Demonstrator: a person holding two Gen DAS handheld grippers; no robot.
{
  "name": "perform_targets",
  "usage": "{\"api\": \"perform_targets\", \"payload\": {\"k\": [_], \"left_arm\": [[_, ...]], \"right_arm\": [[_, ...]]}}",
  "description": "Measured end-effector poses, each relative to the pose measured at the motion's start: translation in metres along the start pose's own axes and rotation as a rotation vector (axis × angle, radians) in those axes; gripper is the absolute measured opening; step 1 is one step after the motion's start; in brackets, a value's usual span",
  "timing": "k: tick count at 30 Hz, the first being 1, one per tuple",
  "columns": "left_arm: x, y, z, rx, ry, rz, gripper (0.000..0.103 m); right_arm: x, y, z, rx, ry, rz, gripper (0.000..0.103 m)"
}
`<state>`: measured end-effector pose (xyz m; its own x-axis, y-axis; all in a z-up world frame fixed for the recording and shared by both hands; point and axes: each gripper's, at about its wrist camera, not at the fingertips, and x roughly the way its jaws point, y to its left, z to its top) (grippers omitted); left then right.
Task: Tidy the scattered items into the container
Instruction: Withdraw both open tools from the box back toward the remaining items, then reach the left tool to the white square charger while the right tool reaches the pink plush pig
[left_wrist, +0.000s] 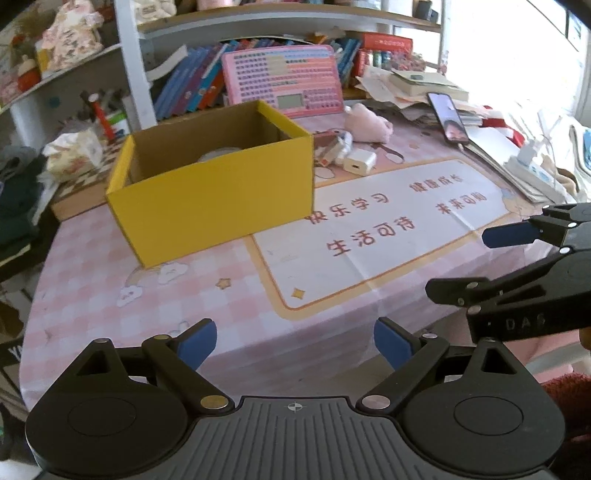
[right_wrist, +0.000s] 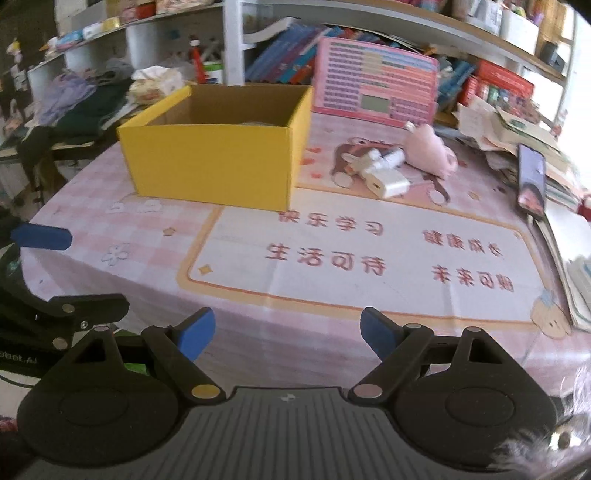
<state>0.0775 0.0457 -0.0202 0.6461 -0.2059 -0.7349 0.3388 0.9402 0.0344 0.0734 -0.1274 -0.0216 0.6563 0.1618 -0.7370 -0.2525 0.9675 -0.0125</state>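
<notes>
- Two grippers stood over the near edge of the table, both with jaws spread wide and nothing between the blue pads: left gripper (left_wrist: 295, 341), right gripper (right_wrist: 288, 334).
- Yellow box (right_wrist: 214, 166) sat open-topped on the far left of the pink checked tablecloth (right_wrist: 122, 206). Something pale and round lay on its floor; could not identify it.
- Items left outside, clustered just right of the box: white charger block (right_wrist: 386, 184), a small white jointed piece (right_wrist: 373, 158) touching it, and a pink plush toy (right_wrist: 430, 151) just behind.
- Judgement: the step in hand was the approach to this cluster; task looked barely begun, three items not yet boxed.
- Right gripper looked better placed, since the cluster lay ahead and to its right. Advice: carry it forward with jaws kept wide, and take one item at a time.
- Charger: hard, smooth, boxy, flat faces. Pads should close across two parallel sides, low, so it does not squirt out.
- Plush: soft and rounded, will compress; a deep bite on the body seemed safer than a pinch of fabric.
- Box: corrugated card, brown inside, thin walls, light. Release from above its rim, not against it, or it may slide on the cloth.
- Phone (right_wrist: 532, 181), propped at the right among paper stacks, was best left clear of the gripper's path.
</notes>
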Motion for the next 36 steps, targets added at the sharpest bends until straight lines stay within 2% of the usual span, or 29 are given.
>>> {"api": "perform_targets", "payload": {"k": [6, 9, 17, 25, 29, 32, 36], "left_arm": [[0.004, -0.009, 0.002, 0.021, 0.006, -0.029, 0.094], [0.006, -0.010, 0.004, 0.025, 0.004, -0.034, 0.099], [0.015, -0.021, 0.011, 0.050, 0.011, -0.072, 0.099], [0.037, -0.035, 0.026, 0.072, 0.046, -0.091, 0.099], [0.048, -0.044, 0.033, 0.090, 0.051, -0.128, 0.099], [0.055, -0.055, 0.040, 0.127, 0.049, -0.172, 0.099], [0.068, -0.070, 0.051, 0.171, 0.049, -0.193, 0.099]], "right_arm": [[-0.003, -0.014, -0.006, 0.054, 0.012, -0.037, 0.086], [-0.004, -0.017, -0.008, 0.060, 0.014, -0.045, 0.087], [-0.008, -0.028, -0.009, 0.078, 0.008, -0.075, 0.087], [-0.003, -0.050, -0.009, 0.118, 0.041, -0.114, 0.087], [0.003, -0.063, -0.008, 0.132, 0.050, -0.146, 0.087], [0.002, -0.077, -0.002, 0.154, 0.016, -0.193, 0.087], [0.006, -0.097, 0.007, 0.173, -0.029, -0.224, 0.086]]}}
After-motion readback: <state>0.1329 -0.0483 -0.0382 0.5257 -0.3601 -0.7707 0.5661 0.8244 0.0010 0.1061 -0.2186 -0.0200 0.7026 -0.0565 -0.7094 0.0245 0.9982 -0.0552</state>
